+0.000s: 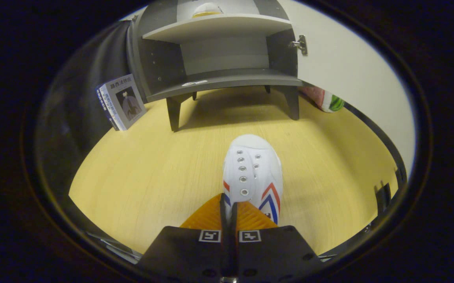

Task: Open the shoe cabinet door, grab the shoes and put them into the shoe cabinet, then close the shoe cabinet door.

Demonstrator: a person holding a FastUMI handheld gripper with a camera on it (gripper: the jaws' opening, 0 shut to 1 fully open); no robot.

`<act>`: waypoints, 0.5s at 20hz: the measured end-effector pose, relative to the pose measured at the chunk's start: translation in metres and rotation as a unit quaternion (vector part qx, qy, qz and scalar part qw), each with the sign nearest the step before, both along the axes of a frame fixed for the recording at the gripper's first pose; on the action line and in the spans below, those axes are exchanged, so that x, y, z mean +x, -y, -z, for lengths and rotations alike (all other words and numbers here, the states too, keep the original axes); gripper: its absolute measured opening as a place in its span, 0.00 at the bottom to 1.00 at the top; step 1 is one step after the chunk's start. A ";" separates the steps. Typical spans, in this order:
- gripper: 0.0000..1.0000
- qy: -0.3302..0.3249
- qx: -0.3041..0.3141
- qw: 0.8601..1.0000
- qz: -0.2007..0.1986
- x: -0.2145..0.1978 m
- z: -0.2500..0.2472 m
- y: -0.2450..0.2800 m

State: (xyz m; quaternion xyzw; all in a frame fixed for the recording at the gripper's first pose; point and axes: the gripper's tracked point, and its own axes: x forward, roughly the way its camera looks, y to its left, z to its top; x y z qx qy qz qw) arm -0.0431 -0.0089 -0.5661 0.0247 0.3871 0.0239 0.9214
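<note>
A white lace-less sneaker (251,169) with red and blue chevrons points toe-first at the grey shoe cabinet (223,80), whose cream door (345,67) stands swung open to the right. My gripper (229,202) is at the sneaker's heel end, its orange fingers (207,218) pressed together on the thin edge of the shoe's opening. The sneaker reaches out ahead of the fingers over the yellow wooden floor (152,173), well short of the cabinet's lower shelf. On the upper shelf lies a white object with a yellowish edge (207,10), mostly cut off.
A book (121,102) leans against the dark wall left of the cabinet. A pink and green object (329,101) lies behind the open door at the right. The cabinet stands on short legs, with bare floor between it and the sneaker.
</note>
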 end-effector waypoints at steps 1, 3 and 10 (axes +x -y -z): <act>0.03 0.009 0.007 1.000 0.002 0.001 -0.006 -0.001; 0.03 0.026 0.010 1.000 0.005 0.008 -0.021 0.005; 0.02 0.064 0.044 0.997 -0.015 0.022 -0.082 0.004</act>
